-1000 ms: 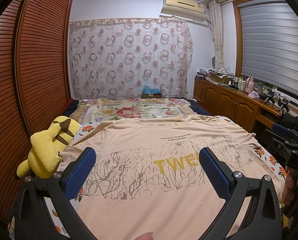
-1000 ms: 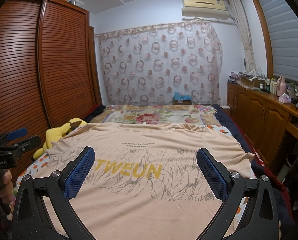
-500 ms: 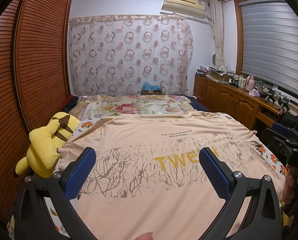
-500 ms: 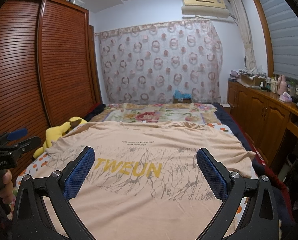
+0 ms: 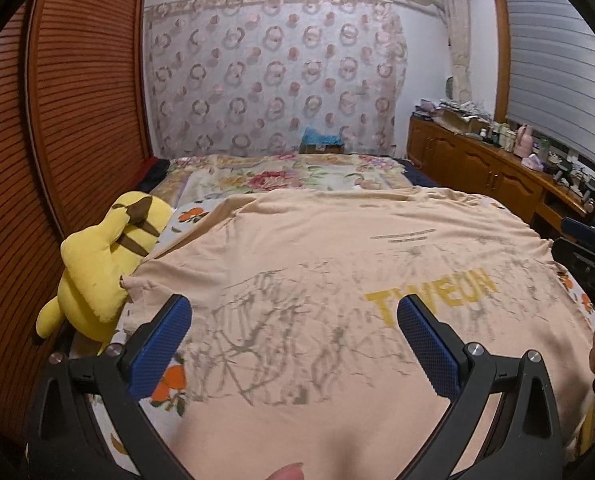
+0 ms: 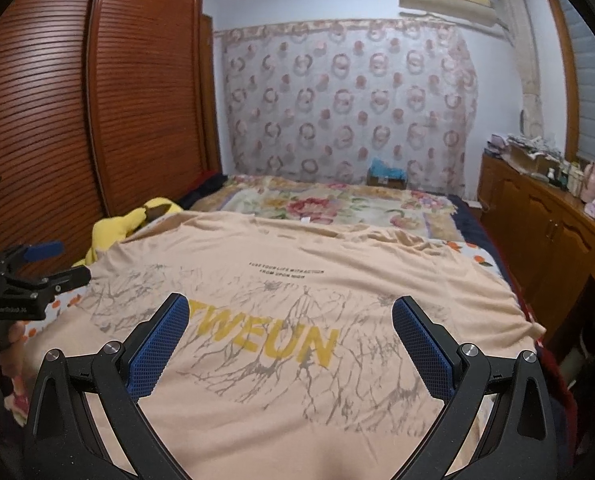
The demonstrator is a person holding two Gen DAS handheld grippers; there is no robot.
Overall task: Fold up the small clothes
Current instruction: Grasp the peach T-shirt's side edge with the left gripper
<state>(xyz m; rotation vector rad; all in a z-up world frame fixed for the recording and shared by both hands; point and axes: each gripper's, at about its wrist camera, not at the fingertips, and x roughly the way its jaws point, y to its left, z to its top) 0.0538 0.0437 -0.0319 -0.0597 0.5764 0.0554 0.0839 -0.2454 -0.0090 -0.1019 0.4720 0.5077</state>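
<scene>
We hold the left gripper (image 5: 293,340) and right gripper (image 6: 291,340) spread wide and empty above the peach T-shirt (image 6: 297,280); a yellow plush (image 5: 101,268) lies left of our left gripper.

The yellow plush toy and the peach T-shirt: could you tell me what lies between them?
Nothing: in the left wrist view the T-shirt sleeve reaches the plush toy.

Dim, even indoor light, strong fisheye bending at dark edges, slight motion blur throughout.
</scene>
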